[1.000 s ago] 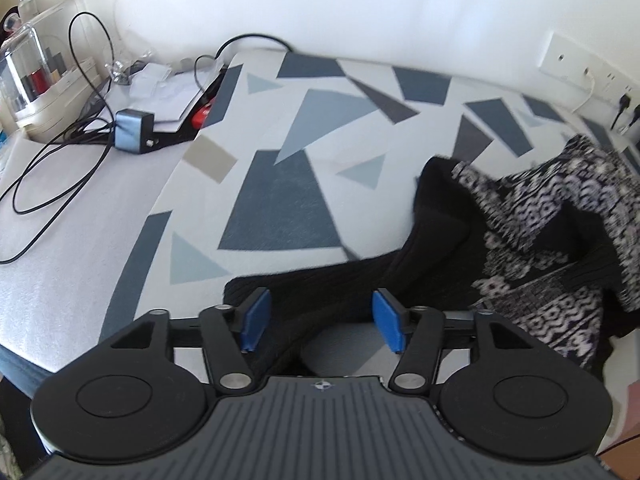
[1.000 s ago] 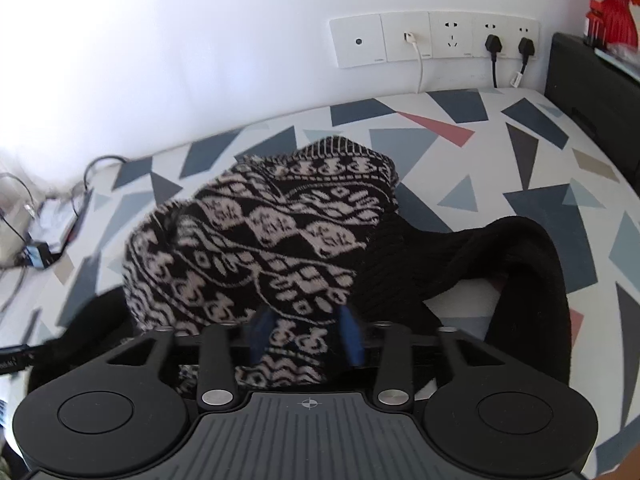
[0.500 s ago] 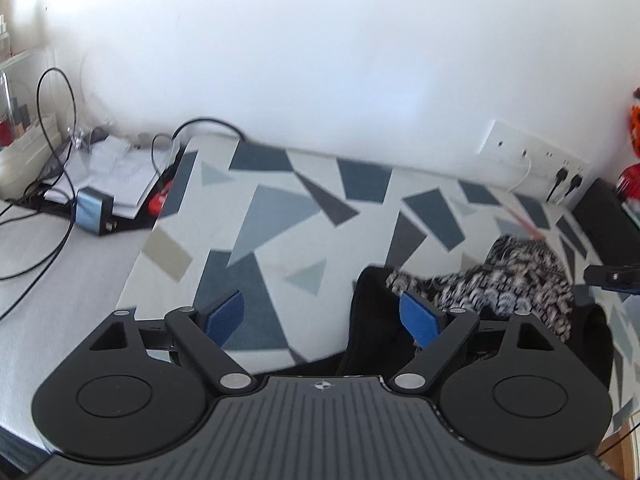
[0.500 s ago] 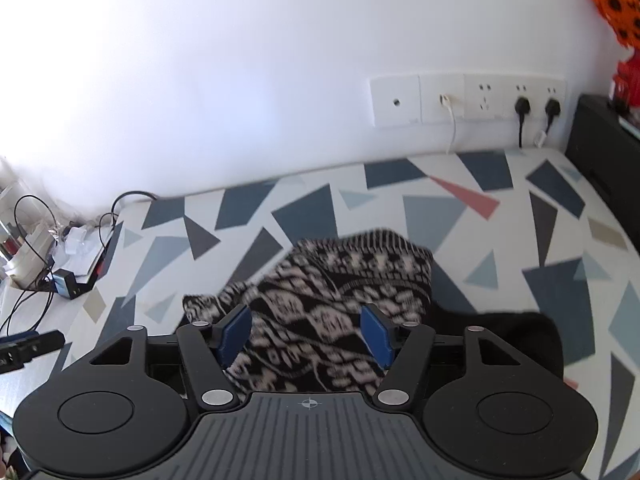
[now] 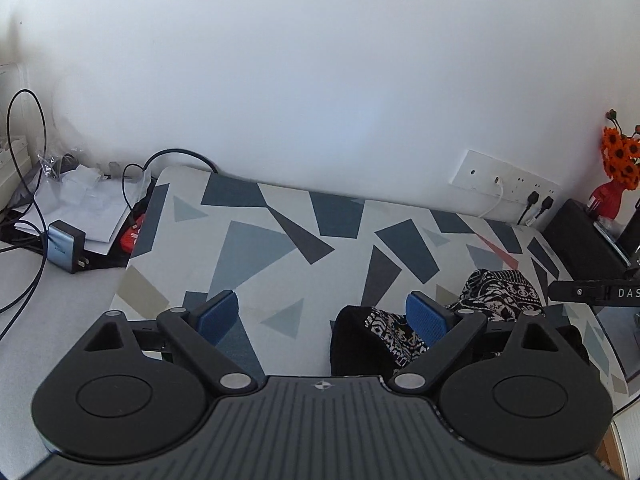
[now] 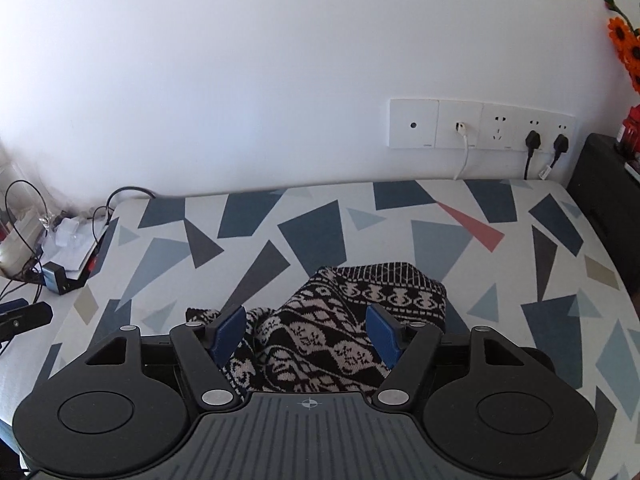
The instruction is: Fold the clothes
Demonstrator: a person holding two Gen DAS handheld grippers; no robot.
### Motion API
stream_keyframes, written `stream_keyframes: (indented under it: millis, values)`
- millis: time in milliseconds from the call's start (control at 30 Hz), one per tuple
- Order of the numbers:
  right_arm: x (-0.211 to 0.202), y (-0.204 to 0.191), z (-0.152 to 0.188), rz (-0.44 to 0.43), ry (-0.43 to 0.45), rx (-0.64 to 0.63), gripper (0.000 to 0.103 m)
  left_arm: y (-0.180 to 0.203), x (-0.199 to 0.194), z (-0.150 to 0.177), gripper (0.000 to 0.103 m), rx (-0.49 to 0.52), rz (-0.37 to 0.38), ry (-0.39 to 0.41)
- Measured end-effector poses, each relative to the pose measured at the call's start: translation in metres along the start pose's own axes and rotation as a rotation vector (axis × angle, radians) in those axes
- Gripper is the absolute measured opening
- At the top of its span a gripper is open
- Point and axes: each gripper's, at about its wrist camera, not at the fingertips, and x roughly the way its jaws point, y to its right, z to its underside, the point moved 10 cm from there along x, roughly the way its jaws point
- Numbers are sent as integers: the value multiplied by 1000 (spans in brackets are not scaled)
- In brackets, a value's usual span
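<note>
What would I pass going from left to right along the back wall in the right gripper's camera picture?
Tangle of black cables → pile of white papers → patterned sweater → white socket panel → two black plugs → orange flowers.

left gripper [image 5: 322,318]: black body, ribbed housing | blue pads, silver pivot screws | right gripper [image 6: 307,334]: same

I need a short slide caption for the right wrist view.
Open right gripper above a black-and-white patterned knit sweater on a geometric-print bed cover.
</note>
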Motion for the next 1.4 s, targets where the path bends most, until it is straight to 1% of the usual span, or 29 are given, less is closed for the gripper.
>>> stream_keyframes:
  millis: [100, 200, 367, 500, 533, 633, 700, 733, 800, 833, 867, 900, 1000, 1067, 1133, 1233, 1300, 1333, 1367, 1400]
  values:
    - [7, 4, 12, 8, -27, 4, 65, -4, 2, 2, 93, -8, -2, -9]
    - [9, 15, 23, 19, -46, 15, 65, -11, -1, 1, 93, -6, -15, 7]
    - [5, 49, 38, 31, -55, 51, 65, -23, -3, 6, 96, -6, -37, 12]
    - [4, 83, 47, 48, -70, 66, 65, -22, 4, 19, 96, -7, -47, -23]
    - [6, 90, 48, 49, -80, 67, 65, -18, 7, 22, 96, -5, -39, -32]
    - [14, 95, 50, 30, -105, 39, 65, -1, 19, 31, 96, 34, -21, -63]
    - [20, 89, 49, 9, -129, -2, 65, 12, 31, 37, 96, 78, -20, -87]
    - [22, 82, 49, -15, -138, -32, 65, 17, 38, 41, 96, 100, -19, -99]
    - [22, 61, 49, -78, -149, -123, 66, 24, 52, 52, 97, 130, -19, -149]
    - [21, 49, 50, -107, -152, -179, 69, 25, 59, 59, 97, 139, -18, -174]
    - [20, 37, 53, -128, -155, -239, 75, 27, 65, 67, 97, 148, -18, -199]
    - [19, 25, 57, -150, -160, -298, 79, 28, 71, 74, 97, 156, -17, -224]
    - [17, -6, 75, -216, -203, -458, 85, 27, 87, 92, 97, 194, -43, -266]
    - [19, -18, 88, -229, -218, -540, 86, 25, 96, 103, 97, 215, -64, -287]
    - [23, -20, 97, -192, -223, -599, 86, 23, 103, 109, 96, 219, -75, -303]
    - [37, -13, 106, -132, -248, -633, 81, 20, 112, 118, 95, 210, -75, -337]
    - [45, -4, 110, -106, -266, -617, 74, 17, 115, 122, 89, 199, -71, -351]
    - [48, 1, 111, -97, -272, -606, 70, 16, 116, 123, 83, 194, -73, -347]
    - [49, 5, 110, -96, -267, -592, 63, 14, 116, 123, 81, 189, -76, -341]
    - [50, 8, 109, -94, -262, -577, 52, 14, 115, 122, 67, 193, -79, -330]
